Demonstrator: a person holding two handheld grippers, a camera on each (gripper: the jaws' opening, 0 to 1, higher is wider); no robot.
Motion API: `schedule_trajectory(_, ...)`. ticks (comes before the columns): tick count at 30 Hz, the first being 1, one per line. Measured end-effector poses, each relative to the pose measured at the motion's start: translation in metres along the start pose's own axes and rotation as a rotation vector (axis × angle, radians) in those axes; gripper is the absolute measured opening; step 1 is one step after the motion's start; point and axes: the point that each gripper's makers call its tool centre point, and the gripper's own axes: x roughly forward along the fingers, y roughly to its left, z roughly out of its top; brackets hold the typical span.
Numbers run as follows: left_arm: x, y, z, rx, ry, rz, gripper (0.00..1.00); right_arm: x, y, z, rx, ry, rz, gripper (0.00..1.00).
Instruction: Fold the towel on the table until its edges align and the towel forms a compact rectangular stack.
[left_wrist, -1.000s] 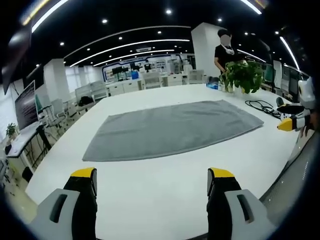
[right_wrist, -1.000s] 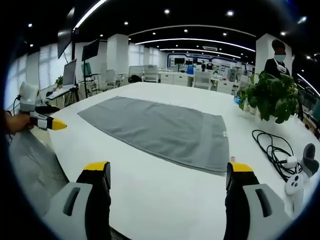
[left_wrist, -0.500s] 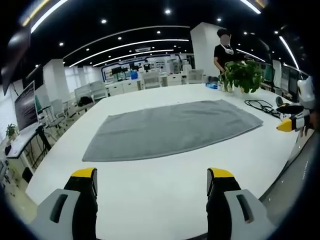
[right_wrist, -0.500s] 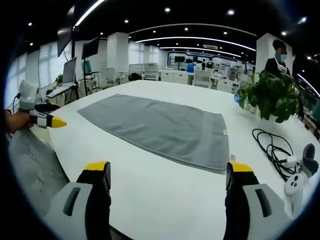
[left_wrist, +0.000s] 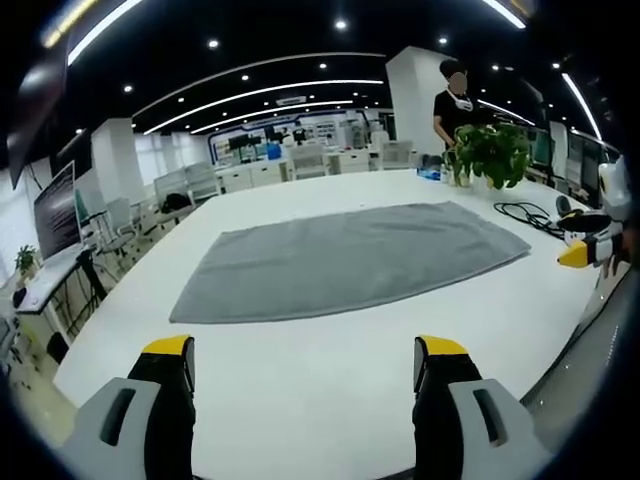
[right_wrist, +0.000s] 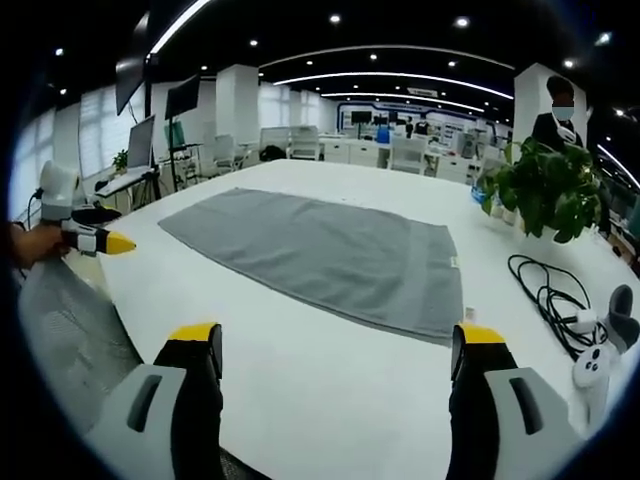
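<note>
Grey towel (left_wrist: 345, 258) (right_wrist: 325, 255): spread flat and unfolded in a single layer on white table (left_wrist: 300, 380) (right_wrist: 330, 400), well ahead of both sets of fingertips, touched by neither.

Left gripper (left_wrist: 300, 360): jaws spread wide apart, nothing between them, yellow-tipped fingers (left_wrist: 170, 350) above bare tabletop short of the towel's near long edge. Seen also at the left border of the right gripper view (right_wrist: 100, 243), held in a hand (right_wrist: 30, 243), off the table's edge.

Right gripper (right_wrist: 335, 345): jaws likewise parted and empty, fingers (right_wrist: 480, 340) over bare tabletop short of the towel's near corner. Seen also at the right border of the left gripper view (left_wrist: 585, 250), yellow tip pointing inward.

Potted green plant (left_wrist: 490, 150) (right_wrist: 545, 190): on the table beyond the towel's far end.
Black cable (left_wrist: 520, 212) (right_wrist: 545, 295): coiled beside the plant.
White handheld controller (right_wrist: 595, 365): lying right of the right gripper's right finger.
Person in dark top (left_wrist: 455, 100) (right_wrist: 560, 120): standing behind the plant.
Office desks and chairs (left_wrist: 300, 160): in background.
</note>
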Motion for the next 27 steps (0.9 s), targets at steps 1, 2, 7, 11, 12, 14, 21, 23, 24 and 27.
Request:
schedule_trajectory(1,0.0,0.0,0.0,0.004,0.002,0.001,0.93,0.0,0.001,0.0,0.001,-0.001,0.002,0.96)
schedule_trajectory(2,-0.001,-0.001,0.0,0.008,0.004,0.001,0.93,0.0,0.001,0.001,-0.003,-0.003,0.002,0.96)
schedule_trajectory(7,-0.001,0.0,0.0,0.016,0.003,0.004,0.93,-0.001,0.002,-0.001,-0.005,0.006,0.007,0.96)
schedule_trajectory(11,-0.002,-0.002,0.0,0.019,0.007,0.001,0.93,-0.001,0.003,-0.002,-0.007,0.008,0.012,0.96)
schedule_trajectory(12,-0.002,-0.002,0.0,0.02,0.007,0.0,0.93,-0.001,0.004,-0.002,-0.007,0.008,0.013,0.96)
schedule_trajectory(14,-0.002,-0.003,0.0,0.025,0.009,-0.001,0.93,-0.002,0.004,-0.001,-0.008,0.009,0.012,0.96)
schedule_trajectory(21,-0.002,-0.004,0.0,0.037,0.017,-0.004,0.93,-0.001,0.005,-0.002,-0.013,0.016,0.013,0.96)
schedule_trajectory(23,-0.002,-0.006,-0.001,0.03,0.026,-0.018,0.93,-0.002,0.004,0.0,-0.012,0.014,0.01,0.96)
schedule_trajectory(24,-0.001,-0.006,-0.001,0.029,0.026,-0.021,0.93,-0.003,0.003,0.001,-0.008,0.012,0.008,0.96)
schedule_trajectory(27,0.001,-0.012,-0.002,0.028,0.042,-0.057,0.94,-0.003,-0.004,0.002,0.022,-0.001,-0.002,0.96)
